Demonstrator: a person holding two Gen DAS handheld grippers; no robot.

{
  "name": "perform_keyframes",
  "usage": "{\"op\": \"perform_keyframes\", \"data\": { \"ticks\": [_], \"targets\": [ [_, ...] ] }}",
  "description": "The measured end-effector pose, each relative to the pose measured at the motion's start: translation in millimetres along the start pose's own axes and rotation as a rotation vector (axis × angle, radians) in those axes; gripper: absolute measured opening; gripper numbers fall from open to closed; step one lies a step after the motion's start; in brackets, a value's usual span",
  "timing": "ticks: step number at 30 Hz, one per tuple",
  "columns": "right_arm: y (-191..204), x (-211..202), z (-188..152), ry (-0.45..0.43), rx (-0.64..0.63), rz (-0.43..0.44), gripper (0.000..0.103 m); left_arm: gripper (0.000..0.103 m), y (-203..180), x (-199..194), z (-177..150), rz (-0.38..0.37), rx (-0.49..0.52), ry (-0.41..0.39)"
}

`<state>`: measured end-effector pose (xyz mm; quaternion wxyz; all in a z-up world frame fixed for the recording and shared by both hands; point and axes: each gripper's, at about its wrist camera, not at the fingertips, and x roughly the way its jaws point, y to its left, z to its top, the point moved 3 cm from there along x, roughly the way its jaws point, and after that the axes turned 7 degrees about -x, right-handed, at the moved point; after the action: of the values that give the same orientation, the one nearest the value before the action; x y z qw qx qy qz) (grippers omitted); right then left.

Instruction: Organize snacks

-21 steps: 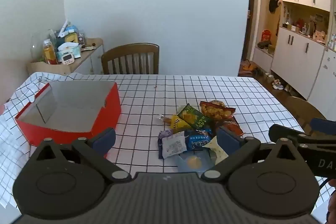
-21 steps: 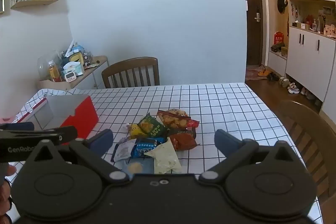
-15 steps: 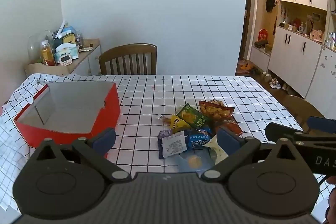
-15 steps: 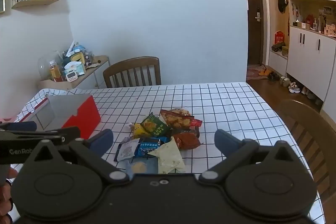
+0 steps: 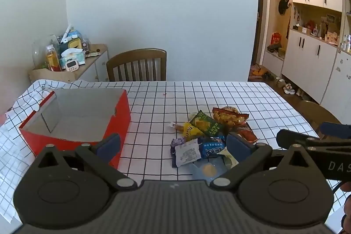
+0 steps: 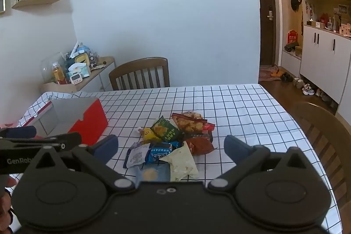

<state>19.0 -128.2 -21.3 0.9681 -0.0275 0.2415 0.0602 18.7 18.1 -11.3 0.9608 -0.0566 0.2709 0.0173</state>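
A pile of small snack packets (image 5: 210, 137) lies on the checked tablecloth; it also shows in the right wrist view (image 6: 173, 142). It holds a green bag (image 5: 207, 126), a blue packet (image 5: 211, 149), an orange-red bag (image 5: 228, 116) and a pale triangular bag (image 6: 183, 162). An empty red box (image 5: 74, 117) stands to the left of the pile, and shows in the right wrist view (image 6: 85, 120). My left gripper (image 5: 173, 144) is open and empty, above the table's near edge. My right gripper (image 6: 171, 146) is open and empty, just in front of the pile.
A wooden chair (image 5: 137, 65) stands at the table's far side and another (image 6: 322, 131) at its right side. A cluttered side shelf (image 5: 65, 58) is at the back left. White cabinets (image 5: 316, 36) line the right wall.
Both grippers have shifted slightly, so the pile and box sit a little differently in view. Both stay open and empty. Nothing on the table has moved.
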Motion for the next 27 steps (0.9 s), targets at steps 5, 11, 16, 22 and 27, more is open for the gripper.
{"op": "perform_keyframes", "data": {
  "ticks": [5, 11, 16, 22, 27],
  "targets": [
    [2.2, -1.3, 0.2, -0.001, -0.006, -0.001, 0.103, 0.103, 2.4, -1.7, -0.5, 0.001, -0.007, 0.000],
    [5.3, -2.6, 0.7, -0.004, -0.014, -0.004, 0.103, 0.103, 6.4, -2.0, -1.7, -0.002, -0.009, 0.008],
    [5.0, -2.5, 0.7, -0.004, -0.009, -0.020, 0.103, 0.103, 7.7, -3.3, 0.0, -0.002, -0.012, -0.005],
    [6.7, -1.8, 0.1, 0.000, -0.009, -0.022, 0.103, 0.103, 8.8, -3.3, -1.5, -0.001, -0.017, -0.006],
    [10.3, -3.5, 0.2, -0.006, -0.018, -0.009, 0.102, 0.103, 8.2, -3.5, -1.9, -0.003, -0.016, -0.005]
  ]
}}
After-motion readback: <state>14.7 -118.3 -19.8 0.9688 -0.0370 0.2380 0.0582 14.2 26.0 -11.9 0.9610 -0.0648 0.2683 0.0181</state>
